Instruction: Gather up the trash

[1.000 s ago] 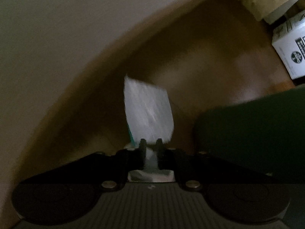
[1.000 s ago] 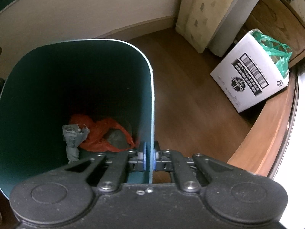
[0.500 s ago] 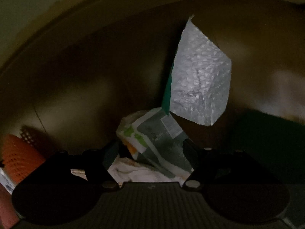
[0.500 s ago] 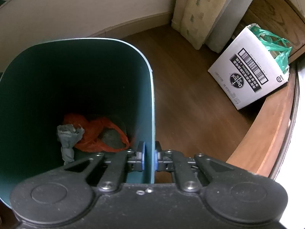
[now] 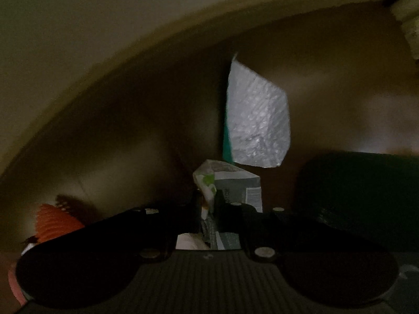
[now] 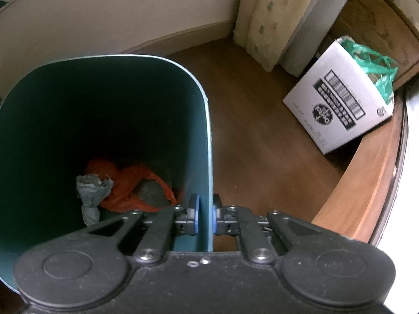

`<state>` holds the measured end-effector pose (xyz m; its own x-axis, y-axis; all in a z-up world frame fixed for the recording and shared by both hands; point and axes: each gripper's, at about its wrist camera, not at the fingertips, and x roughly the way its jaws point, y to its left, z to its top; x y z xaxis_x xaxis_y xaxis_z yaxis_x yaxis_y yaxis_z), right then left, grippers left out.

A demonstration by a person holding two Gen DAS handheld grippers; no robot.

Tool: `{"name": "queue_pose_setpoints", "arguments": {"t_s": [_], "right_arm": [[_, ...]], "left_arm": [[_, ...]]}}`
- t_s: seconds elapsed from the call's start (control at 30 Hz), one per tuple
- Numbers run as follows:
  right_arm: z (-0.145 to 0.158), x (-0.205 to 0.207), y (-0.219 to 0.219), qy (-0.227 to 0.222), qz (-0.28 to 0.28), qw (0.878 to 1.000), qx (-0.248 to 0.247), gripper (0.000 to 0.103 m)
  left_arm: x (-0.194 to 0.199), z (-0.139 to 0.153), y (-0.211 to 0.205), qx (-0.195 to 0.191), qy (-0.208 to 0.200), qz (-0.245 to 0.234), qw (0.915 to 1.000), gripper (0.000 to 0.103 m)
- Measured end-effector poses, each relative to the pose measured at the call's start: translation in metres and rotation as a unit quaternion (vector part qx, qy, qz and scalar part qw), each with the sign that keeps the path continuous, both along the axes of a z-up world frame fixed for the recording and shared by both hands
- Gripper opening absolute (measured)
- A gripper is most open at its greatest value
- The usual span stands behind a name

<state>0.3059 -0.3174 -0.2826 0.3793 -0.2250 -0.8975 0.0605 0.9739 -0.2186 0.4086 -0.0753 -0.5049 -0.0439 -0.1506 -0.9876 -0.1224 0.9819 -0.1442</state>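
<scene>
Left wrist view: left gripper (image 5: pixel 208 204) jaws pinch a light, crinkly wrapper (image 5: pixel 230 183) by its edge; right gripper (image 6: pixel 205 218) jaws clamp the stiff bin rim (image 6: pixel 207 136).

Wooden floor (image 6: pixel 251 141), cream wall (image 6: pixel 110 18)

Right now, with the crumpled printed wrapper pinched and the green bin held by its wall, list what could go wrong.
1. The left gripper pinches only an edge of the crumpled green-and-white printed wrapper; it may slip out.
2. The silver bubble-wrap sheet lies on the floor and could be missed.
3. The right gripper clamps one wall of the dark green plastic bin; it might tilt.
</scene>
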Motion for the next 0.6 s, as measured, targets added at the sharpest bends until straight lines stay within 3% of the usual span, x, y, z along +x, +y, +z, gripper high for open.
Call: {"name": "queue_pose_setpoints", "arguments": {"t_s": [0.17,0.3,0.47,0.6], "right_arm": [[0.011,-0.003,0.011,-0.032,0.027,0.999,-0.007,0.005],[0.017,-0.007,0.027,-0.056,0.073,0.995,-0.035,0.004],[0.026,-0.005,0.022,-0.061,0.068,0.996,-0.01,0.001],[0.032,-0.008,0.037,-0.066,0.086,0.994,-0.013,0.001]], "left_arm": [[-0.015,0.056,0.01,-0.003,-0.039,-0.008,0.9992,0.009],[-0.032,0.122,0.012,-0.015,-0.077,-0.029,0.9965,0.009],[-0.062,0.215,0.005,-0.023,-0.135,-0.066,0.9884,0.009],[-0.074,0.271,-0.005,-0.044,-0.166,-0.073,0.9823,0.009]]}}
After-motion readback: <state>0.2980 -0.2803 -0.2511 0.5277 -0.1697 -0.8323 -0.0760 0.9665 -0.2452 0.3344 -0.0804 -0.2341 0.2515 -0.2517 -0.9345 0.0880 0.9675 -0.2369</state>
